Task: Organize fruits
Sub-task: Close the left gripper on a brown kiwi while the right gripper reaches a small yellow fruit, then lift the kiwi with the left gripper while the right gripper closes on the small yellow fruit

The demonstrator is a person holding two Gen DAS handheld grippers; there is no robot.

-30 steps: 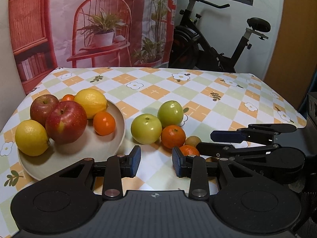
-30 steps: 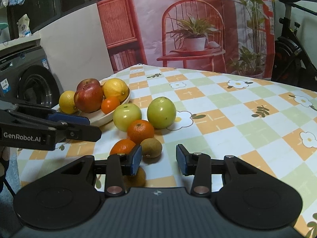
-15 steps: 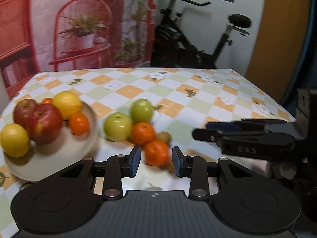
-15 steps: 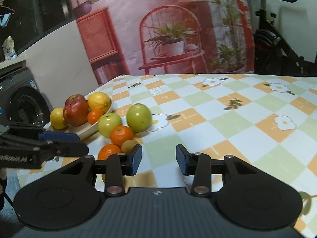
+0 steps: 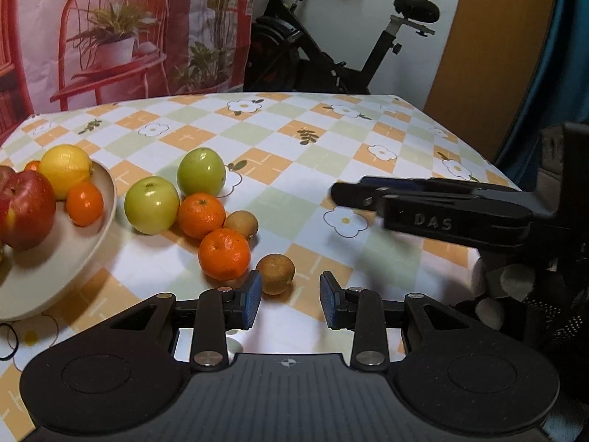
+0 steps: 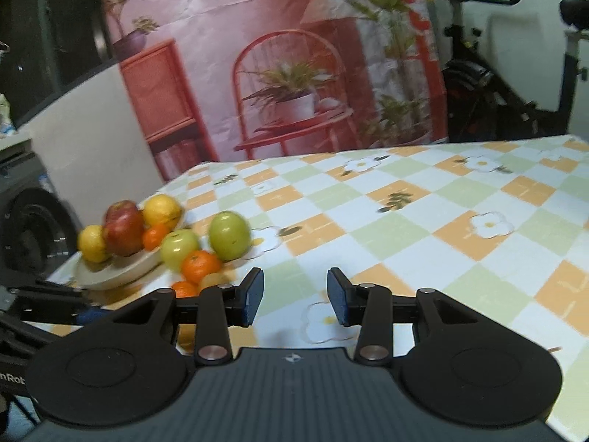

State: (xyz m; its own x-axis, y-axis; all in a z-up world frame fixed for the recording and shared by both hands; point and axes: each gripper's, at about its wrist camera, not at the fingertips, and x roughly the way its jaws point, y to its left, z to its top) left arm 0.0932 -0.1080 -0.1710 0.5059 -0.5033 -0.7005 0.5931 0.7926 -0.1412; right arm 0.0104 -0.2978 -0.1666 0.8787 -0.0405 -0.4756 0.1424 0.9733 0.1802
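Observation:
A beige plate (image 5: 99, 235) at the left holds a red apple (image 5: 25, 208), a lemon (image 5: 65, 171) and a small orange (image 5: 84, 203). Loose on the cloth beside it lie two green apples (image 5: 151, 204), two oranges (image 5: 224, 254) and two kiwis (image 5: 241, 224). My left gripper (image 5: 291, 300) is open, and the nearer kiwi (image 5: 275, 273) sits just ahead of its left pad, not between the pads. My right gripper (image 6: 295, 294) is open over bare cloth, to the right of the fruit (image 6: 200, 265). It shows side-on in the left wrist view (image 5: 346, 191).
The checkered tablecloth ends at the right edge (image 5: 478, 147). An exercise bike (image 5: 331, 55) and a printed backdrop (image 5: 110, 37) stand behind the table. A washing machine (image 6: 29, 243) is beyond the table's left side. A black hair band (image 5: 9, 342) lies near the plate.
My left gripper swung right and closer to the loose fruit, so the plate slid to the left edge of its view. My right gripper turned right, away from the fruit. Both jaws kept their gap.

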